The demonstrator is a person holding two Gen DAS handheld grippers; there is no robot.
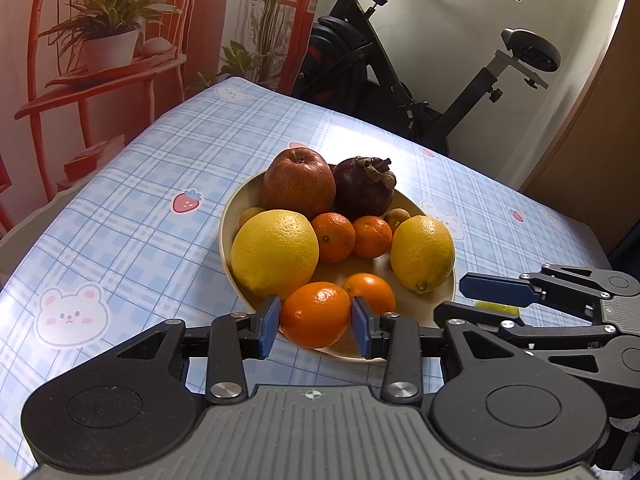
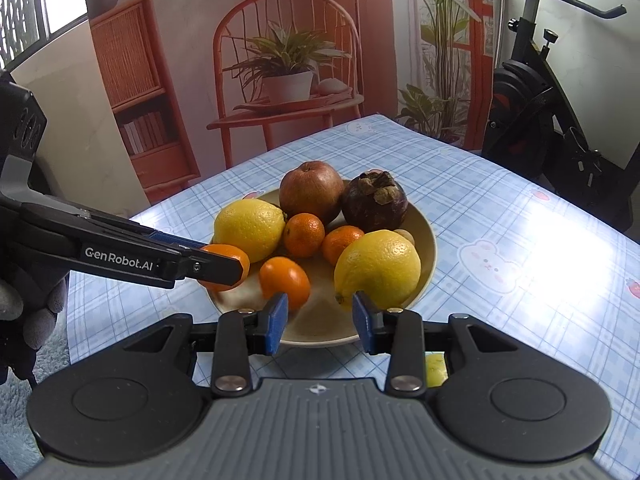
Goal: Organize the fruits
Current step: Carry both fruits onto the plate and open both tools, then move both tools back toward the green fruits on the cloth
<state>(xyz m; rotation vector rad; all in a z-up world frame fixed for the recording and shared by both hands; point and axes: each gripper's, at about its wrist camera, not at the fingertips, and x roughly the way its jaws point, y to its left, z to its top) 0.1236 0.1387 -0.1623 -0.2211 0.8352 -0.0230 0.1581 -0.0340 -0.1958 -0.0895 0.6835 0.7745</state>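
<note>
- Pinching the front orange [image 1: 315,314] at the plate's [image 1: 230,220] near rim, my left gripper [image 1: 315,322] has pads on both sides.
- Right gripper [image 2: 320,318] hangs empty, fingers narrowly apart.
- Next, I'd judge: lift or release cleanly.

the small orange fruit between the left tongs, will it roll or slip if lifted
The glossy, oval small orange fruit would probably roll once released. Its smooth skin may slip against the flat blue pads. It looks firm, so likely not fragile.
</note>
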